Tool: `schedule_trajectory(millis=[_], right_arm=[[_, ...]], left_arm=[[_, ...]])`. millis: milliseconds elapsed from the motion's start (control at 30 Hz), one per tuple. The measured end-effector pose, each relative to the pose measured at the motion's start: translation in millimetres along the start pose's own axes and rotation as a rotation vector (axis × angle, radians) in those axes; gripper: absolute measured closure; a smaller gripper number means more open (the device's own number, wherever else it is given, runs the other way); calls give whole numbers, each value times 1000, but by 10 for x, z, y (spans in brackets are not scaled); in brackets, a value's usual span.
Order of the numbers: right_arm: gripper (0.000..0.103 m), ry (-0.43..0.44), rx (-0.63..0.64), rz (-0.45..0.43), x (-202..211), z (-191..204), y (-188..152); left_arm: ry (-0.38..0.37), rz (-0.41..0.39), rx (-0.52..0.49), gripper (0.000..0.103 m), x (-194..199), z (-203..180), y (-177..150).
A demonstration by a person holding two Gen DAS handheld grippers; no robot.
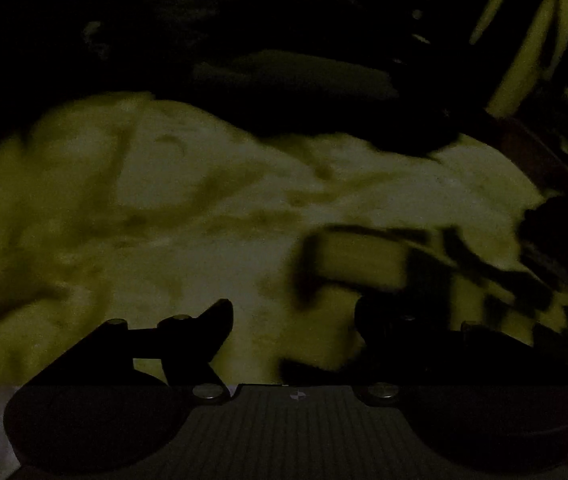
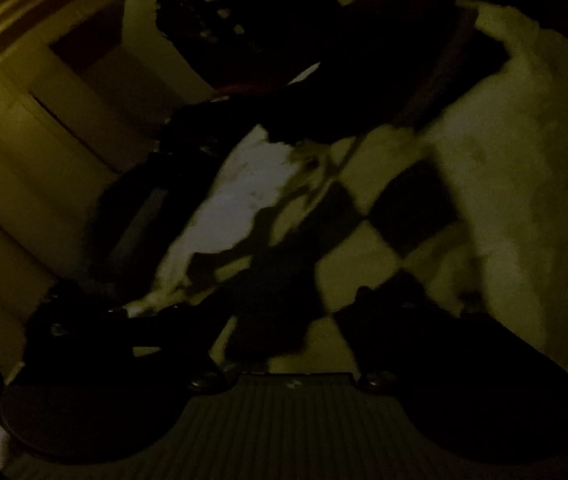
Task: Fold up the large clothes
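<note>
The scene is very dim. In the left wrist view a pale, wrinkled cloth (image 1: 187, 216) covers the surface, with a dark garment (image 1: 284, 92) lying across its far side. A black-and-pale checkered cloth (image 1: 484, 280) lies at the right. My left gripper (image 1: 296, 320) hovers over the pale cloth with its fingers spread apart and nothing between them. In the right wrist view the checkered cloth (image 2: 384, 220) lies in front of my right gripper (image 2: 288, 308), next to a white patch (image 2: 239, 200). The right fingers are dark and merge with the cloth, so their state is unclear.
Pale wooden furniture panels (image 2: 23, 140) stand at the left of the right wrist view. A dark rounded object (image 2: 384, 60) and a dark patterned item (image 2: 211, 12) lie beyond the checkered cloth. A striped dark shape (image 1: 524, 32) is at the upper right of the left wrist view.
</note>
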State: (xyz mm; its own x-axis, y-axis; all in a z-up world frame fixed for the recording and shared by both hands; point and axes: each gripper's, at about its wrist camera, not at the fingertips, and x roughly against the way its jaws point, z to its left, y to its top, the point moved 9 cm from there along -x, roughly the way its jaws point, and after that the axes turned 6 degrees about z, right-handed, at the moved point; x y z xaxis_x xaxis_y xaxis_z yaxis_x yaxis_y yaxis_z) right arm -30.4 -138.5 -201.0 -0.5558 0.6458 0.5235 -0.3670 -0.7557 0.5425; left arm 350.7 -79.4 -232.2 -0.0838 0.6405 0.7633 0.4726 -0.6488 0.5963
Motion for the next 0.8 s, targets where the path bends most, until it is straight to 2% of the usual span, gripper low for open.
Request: schedule_trajectory(millis=[100,167,233,300,367,467,533,667,800], right_arm=[[35,51,-25,60,-181,29,-24],[43,22,-67,62,-278,-33,-36],[58,44,-100,61,-329,-56,-43],[89,73,-109,81,-371,-42,-53],[95,119,-109,80,-355,14,-55],[96,189,-105,21,-157,119,35],[96,202,-95,-46,71,149,160],[96,201,-131,-150,497,6,443],[96,87,-153,-94,461,-232,419]], left_arm=[[13,13,34,0,-31,149,-1],[12,24,36,0,-77,167,-10],[13,21,36,0,-79,171,10],[13,15,45,0,-126,166,76],[-11,8,92,0,-172,187,182],[-113,29,222,0,-245,233,370],[-143,51,247,0,-312,206,469],[-105,99,154,0,-470,-35,532],[-142,176,91,0,-663,-384,478]])
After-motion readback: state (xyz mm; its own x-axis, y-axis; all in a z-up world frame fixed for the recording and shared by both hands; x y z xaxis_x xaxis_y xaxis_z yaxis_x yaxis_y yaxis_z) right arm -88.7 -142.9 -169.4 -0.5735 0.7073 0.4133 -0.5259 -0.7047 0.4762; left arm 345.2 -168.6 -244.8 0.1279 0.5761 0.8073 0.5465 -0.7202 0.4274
